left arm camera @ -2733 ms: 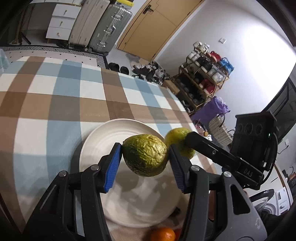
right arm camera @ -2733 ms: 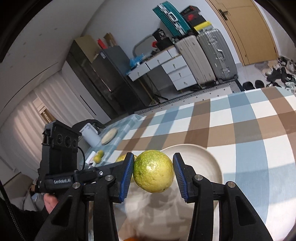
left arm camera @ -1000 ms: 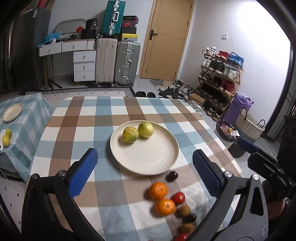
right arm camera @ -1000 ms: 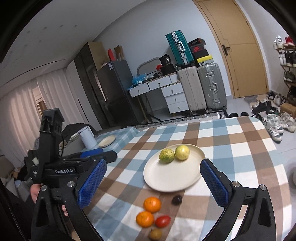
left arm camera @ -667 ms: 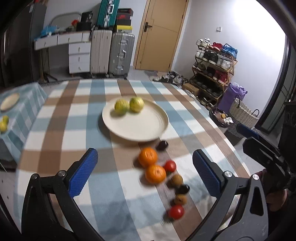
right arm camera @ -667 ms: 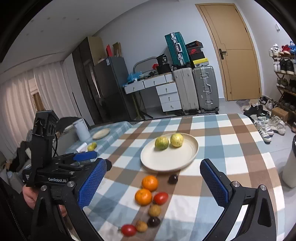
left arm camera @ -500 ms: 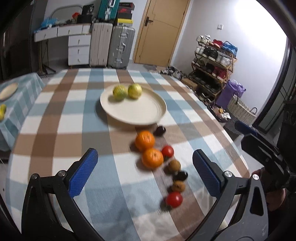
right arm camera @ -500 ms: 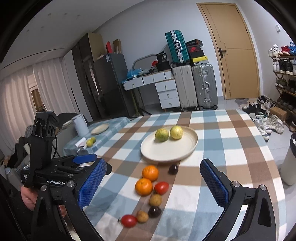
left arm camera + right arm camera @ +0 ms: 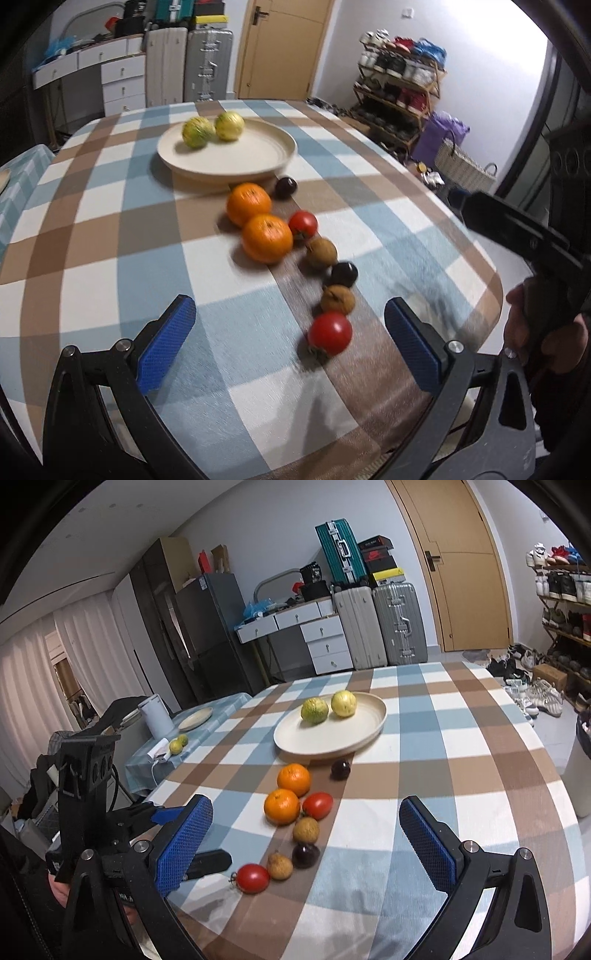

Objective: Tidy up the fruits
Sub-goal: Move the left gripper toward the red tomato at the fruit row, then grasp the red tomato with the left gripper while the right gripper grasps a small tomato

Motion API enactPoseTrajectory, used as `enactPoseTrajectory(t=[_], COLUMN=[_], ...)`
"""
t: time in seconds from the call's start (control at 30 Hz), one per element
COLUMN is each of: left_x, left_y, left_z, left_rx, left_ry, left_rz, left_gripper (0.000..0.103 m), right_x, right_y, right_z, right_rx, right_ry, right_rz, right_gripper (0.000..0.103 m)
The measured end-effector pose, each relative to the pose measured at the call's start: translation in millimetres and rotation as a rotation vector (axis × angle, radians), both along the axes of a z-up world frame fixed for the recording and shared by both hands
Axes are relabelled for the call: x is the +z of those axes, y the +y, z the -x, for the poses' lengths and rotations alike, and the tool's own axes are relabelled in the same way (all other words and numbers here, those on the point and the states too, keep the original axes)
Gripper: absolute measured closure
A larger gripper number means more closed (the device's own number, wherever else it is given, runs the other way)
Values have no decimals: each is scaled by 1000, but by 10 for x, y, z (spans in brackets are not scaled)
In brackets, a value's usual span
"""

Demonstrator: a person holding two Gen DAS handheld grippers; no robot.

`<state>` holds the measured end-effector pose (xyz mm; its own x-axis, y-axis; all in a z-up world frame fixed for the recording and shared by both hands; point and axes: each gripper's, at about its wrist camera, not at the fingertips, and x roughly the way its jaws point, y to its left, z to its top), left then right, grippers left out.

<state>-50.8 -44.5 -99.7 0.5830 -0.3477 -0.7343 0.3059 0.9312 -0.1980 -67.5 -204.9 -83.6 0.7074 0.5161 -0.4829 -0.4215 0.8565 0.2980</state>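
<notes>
Both claws have let go of the two green-yellow fruits (image 9: pixel 213 127), which now sit touching at the far side of the cream plate (image 9: pixel 258 162), and have drawn back toward the near edge of the desk (image 9: pixel 92 240). The left claw (image 9: pixel 291 345) and the right claw (image 9: pixel 306 843) each gape wide with nothing between the pads. With that pair delivered, the next step is probably the loose row on the desk just near of the plate: two oranges (image 9: pixel 258 221), two tomatoes (image 9: pixel 330 332), small brown fruits (image 9: pixel 321 252) and dark ones (image 9: pixel 343 274).
</notes>
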Motion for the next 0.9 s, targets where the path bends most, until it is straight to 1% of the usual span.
enactPoseTrajectory(t=[0.13,0.3,0.33,0.4,0.43,0.5,0.53,0.6,0.63,0.7,0.77,0.87,0.9], left_x=[-93,-172,-181,-193,-201,-221,-232,-245,-251,-260,-263,-269,-267], left_y=[-53,-119,-128,-148,-159,-177,-180,-184,-185,-187,-187,-174,-174], left_z=[-2,-8,-7,-5,-6,-10,-10,-13,-17,-24,-21,-11,-11], left_rx=[-31,-75,-83,-100,-111,-127,-130,-136,-139,-150,-162,-183,-183], left_ry=[18,43,46,44,48,57,60,67,69,74,74,86,83], left_rz=[-4,-4,-7,-9,-8,-7,-6,4,7,13,21,59,58], left_gripper=[6,22,24,33,36,46,48,59,62,76,76,77,77], right_x=[-47,-103,-111,-128,-132,-148,-157,-167,-172,-176,-185,-191,-191], right_y=[-12,-14,-12,-11,-16,-20,-21,-22,-21,-22,-23,-24,-24], right_z=[17,3,2,-4,-3,-7,-9,-9,-7,-2,-6,-9,-10], right_rx=[-5,-7,-7,-8,-8,-10,-11,-11,-12,-12,-12,-13,-13], right_ry=[11,31,33,37,39,43,47,51,53,55,58,61,61], right_rz=[-1,-2,1,3,1,-1,-2,-3,-3,-4,-5,-4,-4], right_gripper=[0,0,0,0,0,0,0,0,0,0,0,0,0])
